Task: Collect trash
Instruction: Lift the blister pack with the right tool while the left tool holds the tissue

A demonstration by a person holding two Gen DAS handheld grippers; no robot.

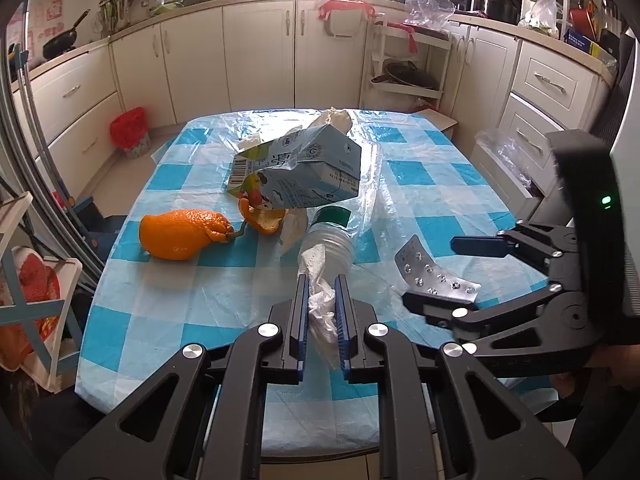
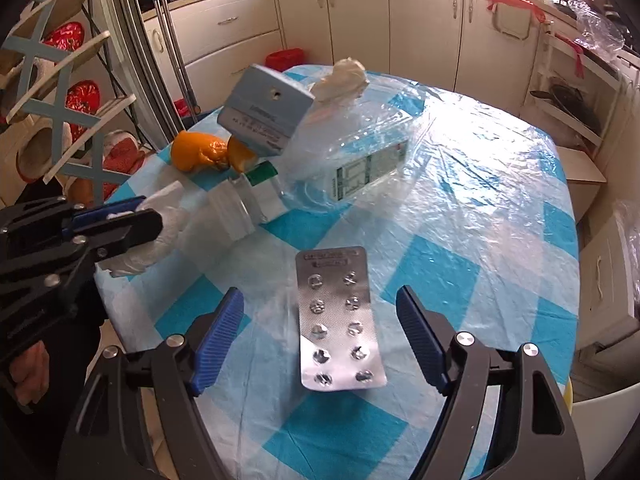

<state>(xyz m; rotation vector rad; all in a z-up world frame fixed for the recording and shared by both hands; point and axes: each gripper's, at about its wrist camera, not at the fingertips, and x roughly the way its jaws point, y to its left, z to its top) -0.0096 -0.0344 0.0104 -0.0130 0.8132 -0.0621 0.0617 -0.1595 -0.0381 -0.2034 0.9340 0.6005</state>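
Observation:
My left gripper [image 1: 322, 284] is shut on a crumpled white tissue [image 1: 320, 308] at the near edge of the checked table [image 1: 192, 292]; it also shows in the right wrist view [image 2: 116, 216]. My right gripper [image 2: 320, 300] is open, its fingers on either side of an empty silver blister pack [image 2: 338, 316] that lies flat on the table. The pack also shows in the left wrist view [image 1: 432, 272]. A crushed blue milk carton [image 1: 300, 168], a clear plastic bottle [image 1: 328, 240] with a green cap, orange peel [image 1: 262, 218] and an orange [image 1: 182, 232] lie farther back.
A clear plastic bag [image 2: 360, 152] covers a box in the table's middle. A crumpled white wad [image 2: 340, 76] sits at the far edge. A red-lined bin [image 1: 130, 132] stands on the floor at left. Cabinets ring the room; shelving stands left.

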